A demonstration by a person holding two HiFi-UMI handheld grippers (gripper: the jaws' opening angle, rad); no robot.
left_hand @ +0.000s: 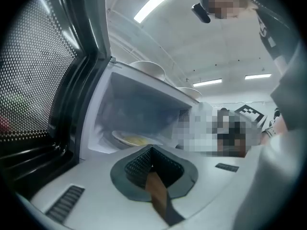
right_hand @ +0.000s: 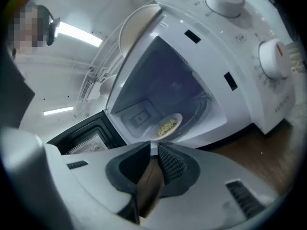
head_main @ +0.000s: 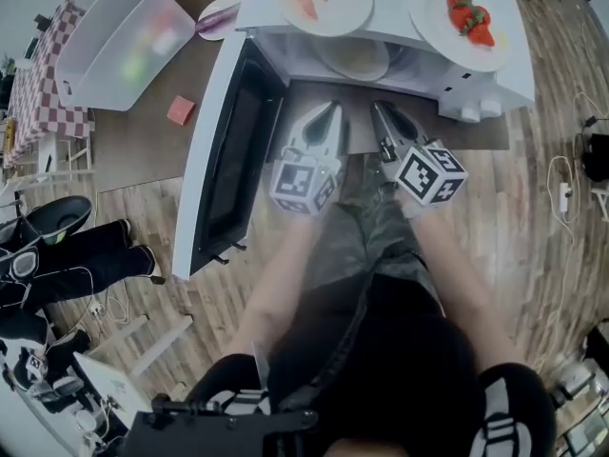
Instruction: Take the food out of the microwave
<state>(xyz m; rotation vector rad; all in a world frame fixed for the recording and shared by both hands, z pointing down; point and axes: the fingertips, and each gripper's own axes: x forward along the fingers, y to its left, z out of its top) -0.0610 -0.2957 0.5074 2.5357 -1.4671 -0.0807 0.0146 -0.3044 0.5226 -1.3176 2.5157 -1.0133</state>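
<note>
L gripper (head_main: 334,109) hangs level just outside the microwave (head_main: 495,82) mouth, jaws pressed together, nothing btw them. R gripper (head_main: 379,109) is close beside it, jaws a narrow slit apart, also empty. Far left on the table (head_main: 143,155): clear bin (head_main: 114,46), pink block (head_main: 181,110). Door (head_main: 233,150) stands wide open at left. Plate (head_main: 354,60) w/ pale yellow food lies on the cavity floor, ahead of both grippers, untouched. On top: left dish (head_main: 344,12) w/ red-orange food, right dish (head_main: 476,57) w/ strawberries. Knobs (head_main: 471,112) at the front right corner.
</note>
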